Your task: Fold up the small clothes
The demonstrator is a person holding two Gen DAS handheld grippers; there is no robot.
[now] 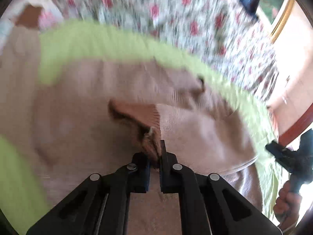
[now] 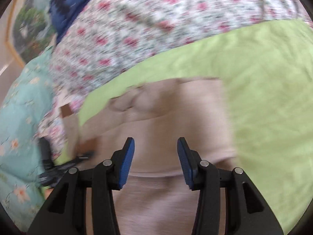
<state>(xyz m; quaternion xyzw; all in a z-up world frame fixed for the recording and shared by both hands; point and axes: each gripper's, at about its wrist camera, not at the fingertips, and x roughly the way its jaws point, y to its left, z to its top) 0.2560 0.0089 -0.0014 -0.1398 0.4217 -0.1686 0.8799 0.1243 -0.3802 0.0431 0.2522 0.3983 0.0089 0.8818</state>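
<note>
Left gripper [image 1: 156, 155] low at the near edge of its own view, jaws pinched almost together on a brown ribbed cuff [image 1: 145, 121] of the beige garment [image 1: 93, 101], cuff bunched and rising out of the grip toward the far left. Right gripper [image 2: 156, 152] held above the same garment [image 2: 166, 107], jaws wide, blue pads [image 2: 128, 156] facing each other with bare cloth between and nothing gripped. Also seen from the left view: the right gripper [image 1: 285, 156] as a dark shape at the near right edge, a bare hand [image 1: 287, 201] wrapped round its handle just below. Garment spread flat across a lime-green sheet [image 2: 264, 90], far edge straight, a hem or fold line running left to right near the right gripper's fingertips, a second brown cuff [image 2: 65, 110] at the far left. Beyond the green sheet, a white floral cloth [image 2: 137, 29] with red blooms; a dark blue cloth [image 2: 70, 2] at the far left; a teal flowered fabric [image 2: 21, 117] along the left side. Left gripper [image 2: 58, 168] showing as a blurred dark shape at the near left of the right view. Both views smeared by motion blur; no writing or label legible anywhere. No containers in view.
</note>
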